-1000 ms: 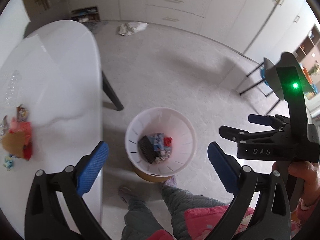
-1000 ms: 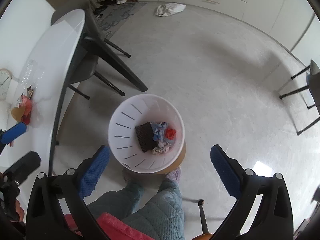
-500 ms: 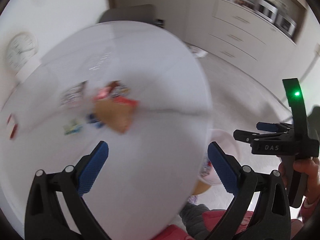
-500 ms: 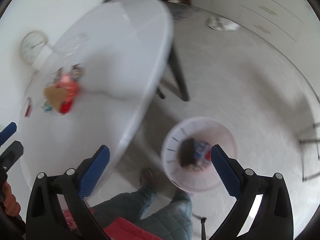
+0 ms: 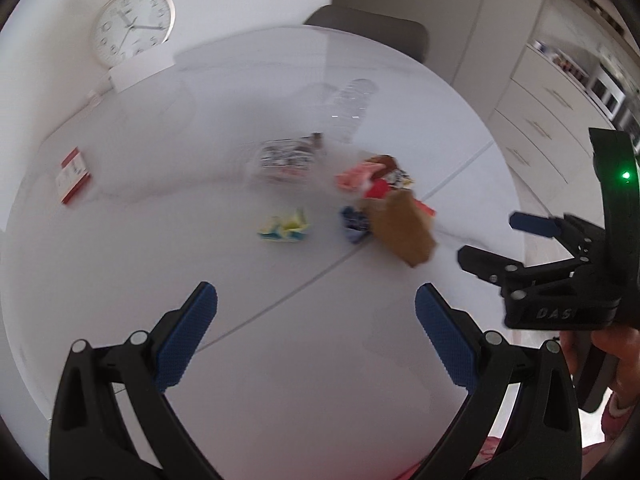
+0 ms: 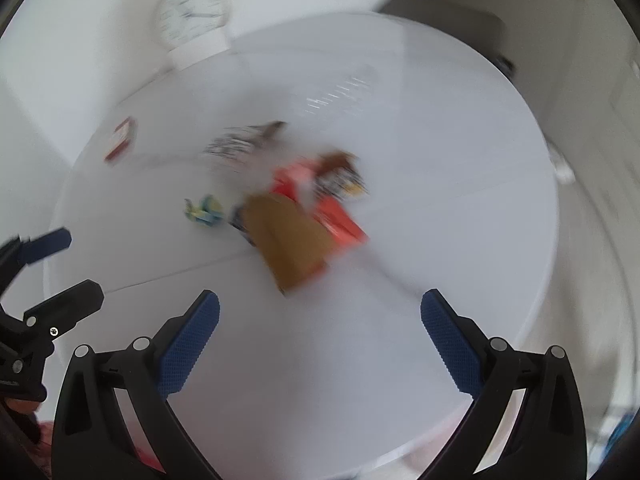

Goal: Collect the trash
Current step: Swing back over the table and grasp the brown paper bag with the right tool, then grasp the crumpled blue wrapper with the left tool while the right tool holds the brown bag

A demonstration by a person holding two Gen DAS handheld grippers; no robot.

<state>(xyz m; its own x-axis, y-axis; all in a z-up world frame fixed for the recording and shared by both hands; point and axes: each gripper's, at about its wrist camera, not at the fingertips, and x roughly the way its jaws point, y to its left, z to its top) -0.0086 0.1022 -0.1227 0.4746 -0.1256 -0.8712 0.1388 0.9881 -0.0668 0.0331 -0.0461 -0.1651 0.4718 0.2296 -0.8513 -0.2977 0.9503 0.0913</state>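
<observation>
Left wrist view: brown paper bag (image 5: 402,227) is laid pointing toward 5 o'clock, wrappers blurred; both grippers (image 5: 316,334) (image 6: 320,338) are spread wide, empty.

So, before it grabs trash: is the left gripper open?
Open: the left gripper has blue pads wide apart, nothing between them.

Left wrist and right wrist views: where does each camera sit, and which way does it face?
Left wrist: on the left gripper, jaws open, angled down at the white table; the right gripper and the hand holding it show at right.
Right wrist: on the right gripper, jaws open, facing the same table, blurred; the left gripper shows at left.
Shared: brown paper bag, yellow wrapper, wall clock.
</observation>
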